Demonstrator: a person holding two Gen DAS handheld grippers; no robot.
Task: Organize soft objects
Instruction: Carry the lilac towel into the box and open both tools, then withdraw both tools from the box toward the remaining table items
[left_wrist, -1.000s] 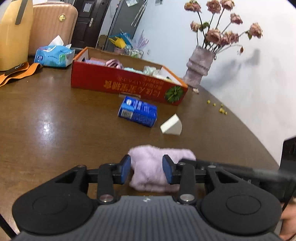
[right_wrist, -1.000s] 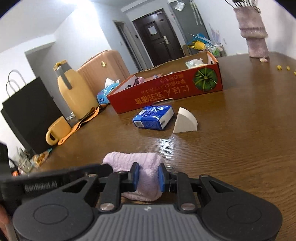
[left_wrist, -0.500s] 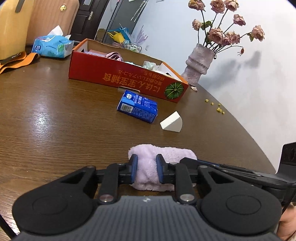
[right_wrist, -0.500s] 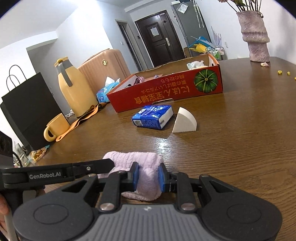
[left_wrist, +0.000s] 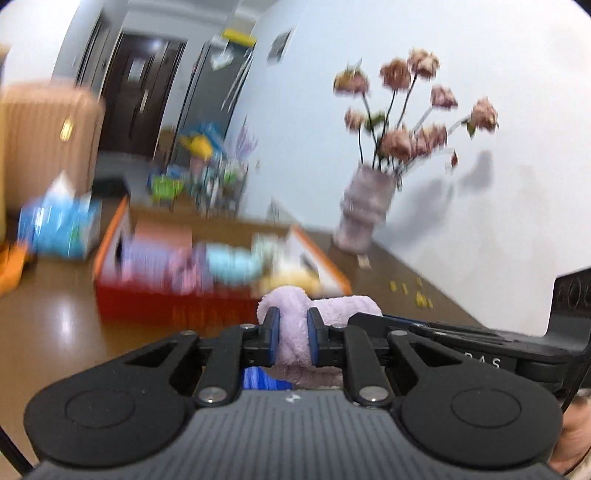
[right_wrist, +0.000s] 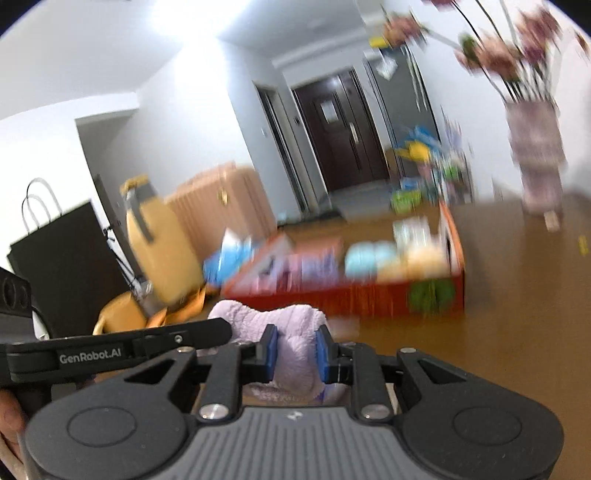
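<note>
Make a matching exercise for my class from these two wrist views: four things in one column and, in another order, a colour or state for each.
Things:
1. rolled towel
2. cardboard box
3. vase
4. jug

Descriptions:
A. holds dried pink flowers
B. yellow, beside a black bag
C. lilac, pinched by both grippers
D. red-sided, with soft items inside

Pairs: 1-C, 2-D, 3-A, 4-B

Two grippers: the left gripper (left_wrist: 291, 338) and the right gripper (right_wrist: 295, 350). One lilac towel (left_wrist: 295, 332). One red box (right_wrist: 369, 295) on one table (right_wrist: 517, 314). One vase (left_wrist: 365, 210) of flowers. One suitcase (right_wrist: 221, 199), one yellow jug (right_wrist: 159, 243), one black bag (right_wrist: 62, 258), one yellow mug (right_wrist: 118, 314), one tissue pack (left_wrist: 59, 225).
</note>
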